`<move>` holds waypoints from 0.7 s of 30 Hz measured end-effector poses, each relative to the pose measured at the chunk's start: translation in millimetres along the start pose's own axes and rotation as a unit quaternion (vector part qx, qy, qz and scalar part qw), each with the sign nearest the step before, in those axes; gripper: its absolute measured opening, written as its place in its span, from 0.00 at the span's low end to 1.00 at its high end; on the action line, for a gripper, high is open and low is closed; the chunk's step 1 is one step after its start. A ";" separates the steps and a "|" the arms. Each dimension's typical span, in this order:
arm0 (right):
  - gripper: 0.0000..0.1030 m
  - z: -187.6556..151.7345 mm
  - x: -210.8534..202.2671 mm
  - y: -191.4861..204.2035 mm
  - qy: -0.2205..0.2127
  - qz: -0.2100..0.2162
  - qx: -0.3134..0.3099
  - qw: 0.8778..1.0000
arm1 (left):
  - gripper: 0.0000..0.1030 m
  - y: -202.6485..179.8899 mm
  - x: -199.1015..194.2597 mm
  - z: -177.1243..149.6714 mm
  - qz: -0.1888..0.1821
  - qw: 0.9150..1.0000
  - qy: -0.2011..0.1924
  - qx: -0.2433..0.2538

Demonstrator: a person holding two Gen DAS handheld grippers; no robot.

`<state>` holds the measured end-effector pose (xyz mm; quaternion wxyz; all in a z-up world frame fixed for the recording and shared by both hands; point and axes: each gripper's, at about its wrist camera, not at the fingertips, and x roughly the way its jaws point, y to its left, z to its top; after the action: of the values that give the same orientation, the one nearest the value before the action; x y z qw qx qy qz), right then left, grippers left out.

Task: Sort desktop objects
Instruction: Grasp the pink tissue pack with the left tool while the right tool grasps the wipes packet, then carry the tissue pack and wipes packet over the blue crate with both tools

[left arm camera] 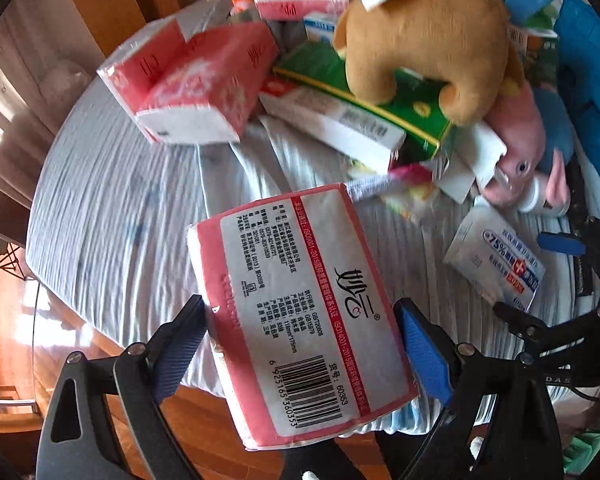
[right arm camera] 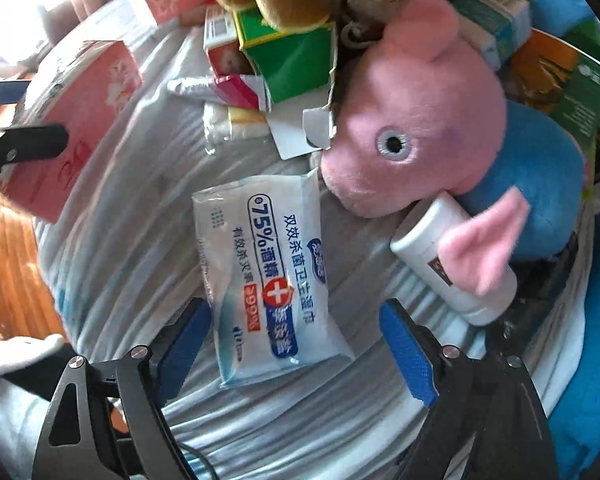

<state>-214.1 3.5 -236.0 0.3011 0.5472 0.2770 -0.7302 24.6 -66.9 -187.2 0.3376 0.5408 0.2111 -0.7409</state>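
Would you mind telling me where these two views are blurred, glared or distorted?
Left wrist view: fisheye bends the table edge; the held tissue pack reads sharp, while the far pink packs smear; sun glares on the wooden floor. Right wrist view: the wipes pack is fairly sharp, the top-left corner blows out white, and the pig's ear blurs.

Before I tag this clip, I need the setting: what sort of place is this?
Probably a home: a cloth-covered table on a wood floor, piled with tissue packs, plush toys and wipes.
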 end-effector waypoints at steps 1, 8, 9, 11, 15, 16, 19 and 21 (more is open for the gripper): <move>0.84 0.7 3.1 2.1 0.004 0.004 -0.003 1.000 | 0.91 -0.8 -0.5 -2.3 -0.001 1.000 0.001 0.000; 0.48 -0.8 -12.3 11.4 -0.008 0.018 0.016 1.000 | 0.91 -10.1 -15.9 2.4 0.000 1.000 -0.026 0.011; 0.48 -2.1 -17.9 10.8 -0.015 0.027 0.026 0.999 | 0.91 -12.4 -24.4 4.4 -0.001 0.999 -0.039 0.016; 0.48 -5.3 -40.9 9.2 -0.042 0.032 0.045 0.998 | 0.91 -16.8 -41.7 7.7 -0.002 0.998 -0.064 0.025; 0.48 -10.9 -94.7 -0.4 -0.104 0.023 0.081 0.991 | 0.91 -29.6 -78.0 20.6 -0.001 0.991 -0.125 0.047; 0.48 -12.8 -111.5 -4.3 -0.123 0.016 0.091 0.988 | 0.91 -33.6 -87.4 23.6 -0.003 0.989 -0.140 0.054; 0.48 -20.9 -156.9 -16.6 -0.177 -0.011 0.125 0.976 | 0.91 -47.5 -118.1 32.0 -0.018 0.980 -0.185 0.068; 0.48 -25.0 -184.2 -22.8 -0.209 -0.030 0.147 0.966 | 0.91 -60.7 -141.3 39.2 -0.034 0.973 -0.215 0.079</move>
<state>-174.7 62.1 -62.5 0.2459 0.4122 0.1138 -0.8699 -19.0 -13.6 -44.3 0.3058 0.3861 0.0921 -0.8654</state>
